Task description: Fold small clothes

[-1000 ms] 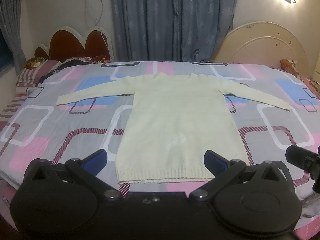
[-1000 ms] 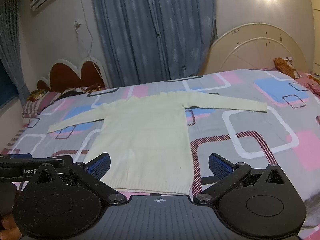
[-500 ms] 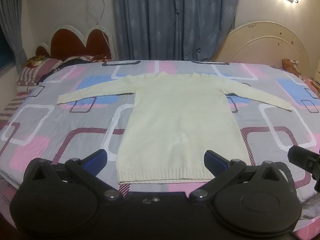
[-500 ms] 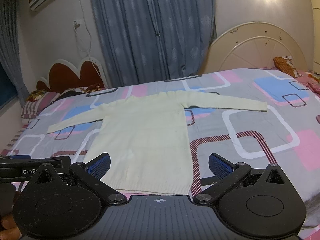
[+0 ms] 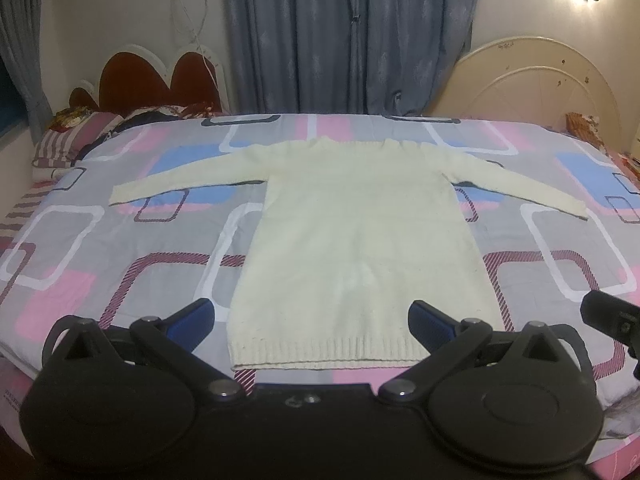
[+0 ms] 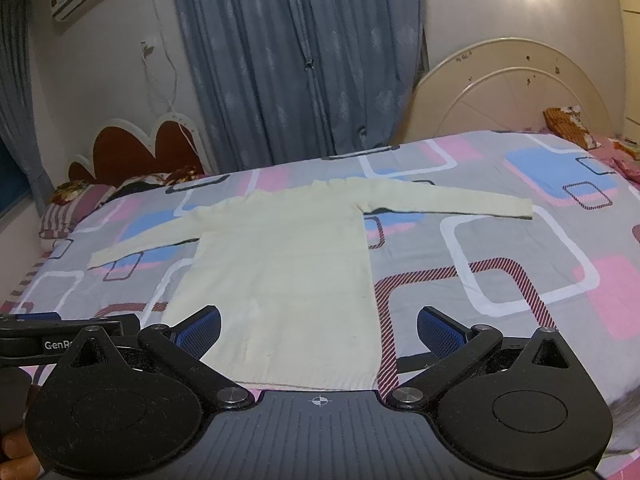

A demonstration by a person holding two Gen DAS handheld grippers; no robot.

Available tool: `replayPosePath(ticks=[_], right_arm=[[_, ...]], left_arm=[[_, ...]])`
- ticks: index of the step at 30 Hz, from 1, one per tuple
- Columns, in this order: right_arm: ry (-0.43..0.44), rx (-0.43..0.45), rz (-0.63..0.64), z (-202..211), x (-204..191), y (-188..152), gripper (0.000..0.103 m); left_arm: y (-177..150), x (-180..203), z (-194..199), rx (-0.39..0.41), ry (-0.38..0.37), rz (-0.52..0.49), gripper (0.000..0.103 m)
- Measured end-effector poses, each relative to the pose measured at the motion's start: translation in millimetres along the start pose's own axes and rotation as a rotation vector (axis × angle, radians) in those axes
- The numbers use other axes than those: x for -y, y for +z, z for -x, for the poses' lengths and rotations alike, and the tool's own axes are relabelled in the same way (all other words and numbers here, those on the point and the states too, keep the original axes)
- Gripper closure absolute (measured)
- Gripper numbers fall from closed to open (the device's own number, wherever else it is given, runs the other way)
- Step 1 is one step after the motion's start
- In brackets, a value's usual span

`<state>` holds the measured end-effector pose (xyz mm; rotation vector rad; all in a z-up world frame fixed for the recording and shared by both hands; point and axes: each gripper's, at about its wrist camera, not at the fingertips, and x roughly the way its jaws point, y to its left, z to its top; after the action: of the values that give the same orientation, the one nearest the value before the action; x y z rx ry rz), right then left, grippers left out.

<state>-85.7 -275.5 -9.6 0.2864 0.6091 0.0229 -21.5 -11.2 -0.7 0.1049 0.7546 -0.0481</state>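
Note:
A cream knitted sweater [image 5: 352,240] lies flat on the bed, both sleeves spread out sideways and its ribbed hem toward me. My left gripper [image 5: 310,318] hangs open just in front of the hem, nothing between its blue pads. In the right wrist view the same sweater [image 6: 280,272] lies left of centre, and my right gripper [image 6: 318,326] is open above its lower right corner, holding nothing. The right sleeve [image 6: 460,204] stretches toward the right. The left gripper's body [image 6: 60,340] shows at the left edge of that view.
The bed [image 5: 80,248] has a grey, pink and blue patterned cover. Striped pillows [image 5: 68,140] and a red headboard [image 5: 152,84] sit at the far left. Blue curtains [image 5: 344,32] and a cream round headboard [image 5: 532,84] stand behind. A small orange cushion [image 6: 568,124] lies far right.
Both views have risen and tilted slightly; the sweater sits a little lower in frame. Nothing was gripped or let go.

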Motion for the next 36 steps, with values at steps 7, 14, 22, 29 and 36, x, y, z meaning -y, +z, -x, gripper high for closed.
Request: replayPosePath(ticks=[7,14,22,29,36], right_arm=[[-0.011,-0.052,-0.033,-12,4,2,0.0],[-0.059,-0.08,-0.013,-27,4,6,0.0],[-0.081,-0.075,-0.057,-59,0,12,0.0],[-0.116,-0.082,-0.121,-96,-6,25,0.0],[-0.171,-0.083,-0.151,-138,-17,44,0.0]], left_arm=[[7,2,-14,-0.017,0.008,-0.005,0.0],[16,0,-34,-0.039,0.004,-0.013,0.0],[37,-4,-67,-0.049,-0.014,-0.036,0.0],[61,-11,-106,-0.063,-0.047,-0.063,0.0],[88,-24,-151,-0.08,-0.078,-0.091,0.0]])
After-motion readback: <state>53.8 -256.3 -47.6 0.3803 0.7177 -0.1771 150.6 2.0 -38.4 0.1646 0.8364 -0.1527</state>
